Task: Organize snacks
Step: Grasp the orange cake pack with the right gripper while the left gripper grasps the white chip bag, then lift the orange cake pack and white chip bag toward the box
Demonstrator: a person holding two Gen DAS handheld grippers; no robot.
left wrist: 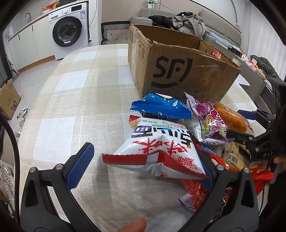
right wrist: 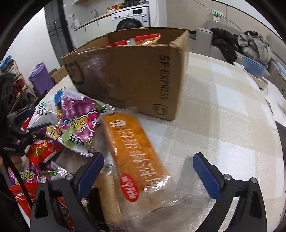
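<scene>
White-red chip bag (left wrist: 157, 151) sits between our left hand-held gripper (left wrist: 144, 164) fingers, spread wide; right hand-held gripper (right wrist: 148, 171) gapes over wrapped cake (right wrist: 134, 153) on table (right wrist: 223, 125) near cardboard box (right wrist: 128, 71).

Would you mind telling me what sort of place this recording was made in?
Most likely a home, an open living and laundry area. A washing machine stands under a counter, a sofa is heaped with clothes, and a shoe rack stands at one side.

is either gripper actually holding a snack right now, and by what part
Neither. The left gripper is open around the white and red chip bag; the right gripper is open around the wrapped orange cake.
</scene>
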